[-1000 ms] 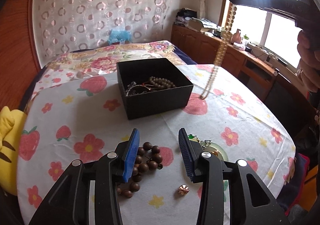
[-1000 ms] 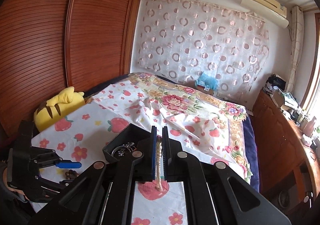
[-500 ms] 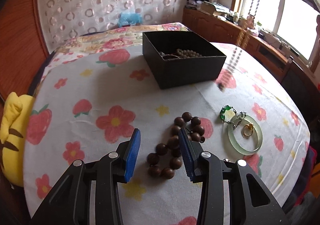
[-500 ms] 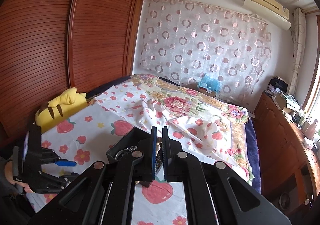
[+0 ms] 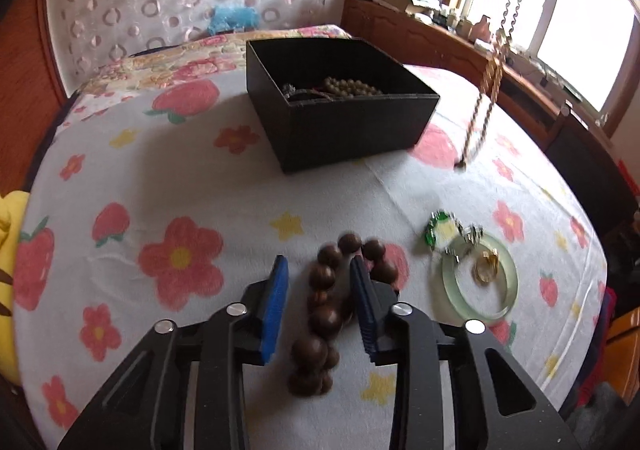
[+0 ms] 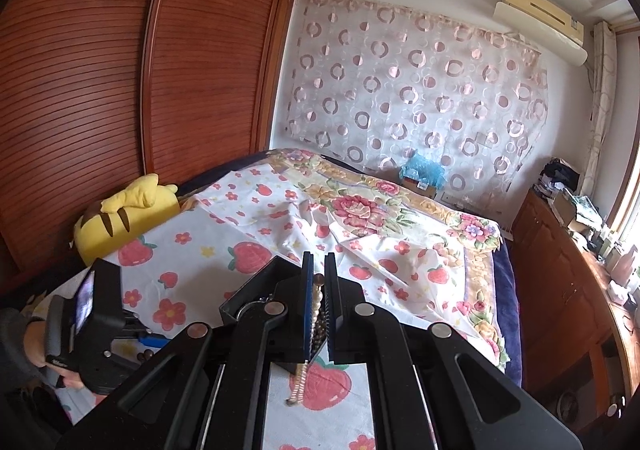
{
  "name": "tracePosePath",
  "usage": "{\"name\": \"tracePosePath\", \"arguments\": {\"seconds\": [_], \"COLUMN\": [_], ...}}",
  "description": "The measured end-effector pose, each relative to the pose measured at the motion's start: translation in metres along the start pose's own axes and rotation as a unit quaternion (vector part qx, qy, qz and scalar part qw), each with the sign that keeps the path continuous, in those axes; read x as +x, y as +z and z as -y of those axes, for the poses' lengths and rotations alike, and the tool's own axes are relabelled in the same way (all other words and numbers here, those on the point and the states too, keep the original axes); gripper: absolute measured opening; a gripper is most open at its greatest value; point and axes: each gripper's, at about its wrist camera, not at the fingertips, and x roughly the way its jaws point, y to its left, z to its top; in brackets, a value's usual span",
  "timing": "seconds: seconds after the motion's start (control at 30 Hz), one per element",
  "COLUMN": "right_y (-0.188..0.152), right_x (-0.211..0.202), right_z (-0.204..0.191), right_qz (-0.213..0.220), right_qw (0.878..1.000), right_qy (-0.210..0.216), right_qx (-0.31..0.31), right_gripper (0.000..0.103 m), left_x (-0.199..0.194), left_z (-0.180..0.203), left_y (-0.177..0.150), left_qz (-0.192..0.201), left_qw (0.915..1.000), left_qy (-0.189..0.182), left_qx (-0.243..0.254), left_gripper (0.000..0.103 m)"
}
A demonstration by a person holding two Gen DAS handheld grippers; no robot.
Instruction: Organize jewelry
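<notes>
My left gripper (image 5: 318, 270) is open, low over the table, its blue pads on either side of a dark brown wooden bead bracelet (image 5: 324, 314) that lies on the strawberry cloth. My right gripper (image 6: 319, 270) is shut on a pale pearl necklace (image 6: 299, 382) that hangs below it; the necklace also shows in the left wrist view (image 5: 482, 105), dangling to the right of the open black box (image 5: 352, 129). The box holds beige beads (image 5: 352, 86) and other jewelry.
A pale green bangle (image 5: 480, 282) with a gold ring (image 5: 486, 270) inside it and a green pendant (image 5: 440, 228) lie right of the brown beads. A yellow plush toy (image 6: 120, 217) sits at the table's left edge. A wooden sideboard (image 5: 460, 49) runs under the window.
My left gripper has come down and forward so its pads now straddle the brown bead bracelet. My right gripper still holds the hanging necklace, which has swung nearer the box.
</notes>
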Motion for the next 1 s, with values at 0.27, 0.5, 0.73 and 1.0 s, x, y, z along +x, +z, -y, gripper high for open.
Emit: {"name": "tracePosePath", "arguments": {"seconds": [0.27,0.5,0.73,1.0], "right_y": [0.001,0.020,0.038,0.030], "right_x": [0.000,0.002,0.019,0.053], "right_z": [-0.001,0.010,0.021,0.029], "right_qz": [0.006,0.027,0.039,0.025], "right_qw": [1.000,1.000,0.999,0.999], "right_qy": [0.002,0.003,0.008,0.020], "right_qx": [0.000,0.000,0.005,0.013], "right_gripper": [0.006,0.006,0.006,0.006], "left_x": [-0.016,-0.060,-0.086,-0.100], "left_z": [-0.001,0.008,0.015,0.016], "left_y": [0.012,0.043,0.080,0.119], "left_qz": [0.032,0.102,0.146,0.180], "left_qw": [0.9994,0.9948,0.9892,0.9833], "left_qy": [0.003,-0.003,-0.017,-0.026], "left_qx": [-0.014,-0.009,0.000,0.006], "left_gripper": [0.012,0.012,0.012,0.012]}}
